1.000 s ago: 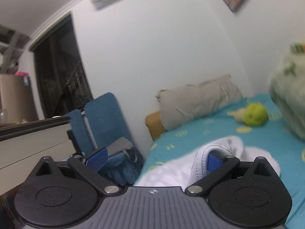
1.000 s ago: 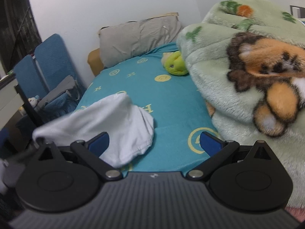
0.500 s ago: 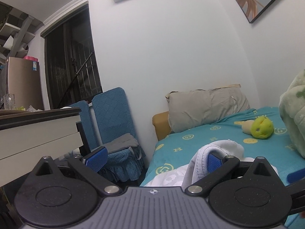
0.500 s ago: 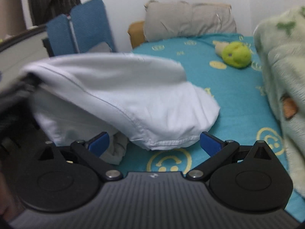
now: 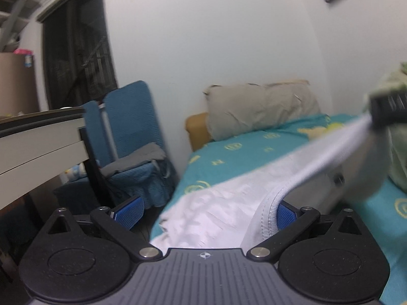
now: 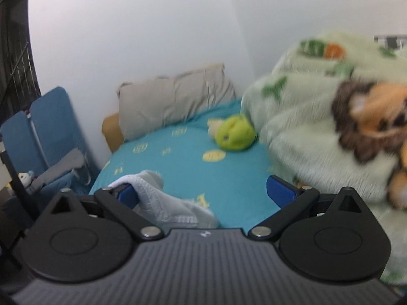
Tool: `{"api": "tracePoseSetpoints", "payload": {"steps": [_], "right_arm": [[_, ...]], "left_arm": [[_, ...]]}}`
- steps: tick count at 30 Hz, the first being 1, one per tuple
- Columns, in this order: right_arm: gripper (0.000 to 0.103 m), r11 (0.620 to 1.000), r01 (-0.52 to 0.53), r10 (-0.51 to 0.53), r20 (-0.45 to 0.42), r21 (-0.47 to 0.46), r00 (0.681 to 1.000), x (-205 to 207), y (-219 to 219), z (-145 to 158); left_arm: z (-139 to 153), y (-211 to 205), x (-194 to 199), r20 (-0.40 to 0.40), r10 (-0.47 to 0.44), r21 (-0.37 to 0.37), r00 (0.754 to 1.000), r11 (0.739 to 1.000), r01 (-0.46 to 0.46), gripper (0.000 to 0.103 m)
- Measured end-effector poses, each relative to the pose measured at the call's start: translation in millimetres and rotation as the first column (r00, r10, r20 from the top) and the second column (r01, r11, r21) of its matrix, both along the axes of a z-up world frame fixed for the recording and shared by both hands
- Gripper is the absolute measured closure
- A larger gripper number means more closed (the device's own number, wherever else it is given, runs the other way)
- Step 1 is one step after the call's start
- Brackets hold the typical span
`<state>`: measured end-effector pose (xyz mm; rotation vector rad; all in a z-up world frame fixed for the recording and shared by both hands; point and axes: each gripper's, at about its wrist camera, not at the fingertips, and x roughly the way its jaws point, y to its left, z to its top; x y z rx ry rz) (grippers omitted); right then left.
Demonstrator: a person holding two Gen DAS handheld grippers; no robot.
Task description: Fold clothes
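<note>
A white garment (image 5: 216, 203) lies on the teal bed sheet (image 5: 254, 147) at the bed's near-left edge. My left gripper (image 5: 207, 212) is open, and the garment's ribbed hem is draped over its right finger (image 5: 286, 214). From there the hem stretches taut, up and to the right, to my right gripper (image 5: 386, 111), which is blurred in the left wrist view. In the right wrist view my right gripper (image 6: 203, 193) is open too. A bunch of the white garment (image 6: 162, 203) hangs over its left finger (image 6: 127, 194). Nothing is pinched between either pair of fingers.
A grey pillow (image 6: 175, 94) leans on the wall at the head of the bed. Nearby sits a green plush toy (image 6: 235, 133). A pale green fleece blanket (image 6: 318, 127) is heaped along the right side. Blue chairs (image 5: 132, 119) and a desk (image 5: 38, 137) stand left of the bed.
The right gripper has swung in under the garment and caught it on its left finger. The hem is now pulled taut between the two grippers. Both views have shifted.
</note>
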<state>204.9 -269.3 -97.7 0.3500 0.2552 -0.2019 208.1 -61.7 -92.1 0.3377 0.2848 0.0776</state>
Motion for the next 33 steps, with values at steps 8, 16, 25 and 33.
{"api": "tracePoseSetpoints", "payload": {"steps": [8,16,25,33], "right_arm": [[0.0,0.997,0.08,-0.079,0.033,-0.013,0.996,-8.1,-9.8,4.6],[0.0,0.996,0.06,-0.067,-0.114,-0.068,0.991,8.3,-8.3,-13.5],[0.0,0.964,-0.225,0.121,-0.515,-0.145,0.849,46.5,32.0,-71.6],[0.0,0.995,0.041,-0.054,-0.139,-0.095,0.989,10.0,1.1,-1.0]], "left_arm": [[-51.6,-16.2,8.5,-0.118,0.073,0.197,0.99,0.979,-0.049,0.0],[14.5,35.5,-9.2,0.09,0.256,-0.049,0.963,0.966,-0.252,0.0],[39.1,56.2,-18.0,0.149,0.336,-0.128,0.93,0.939,-0.319,0.0],[72.6,63.0,-26.5,0.156,0.36,-0.2,0.92,0.924,-0.327,0.0]]}}
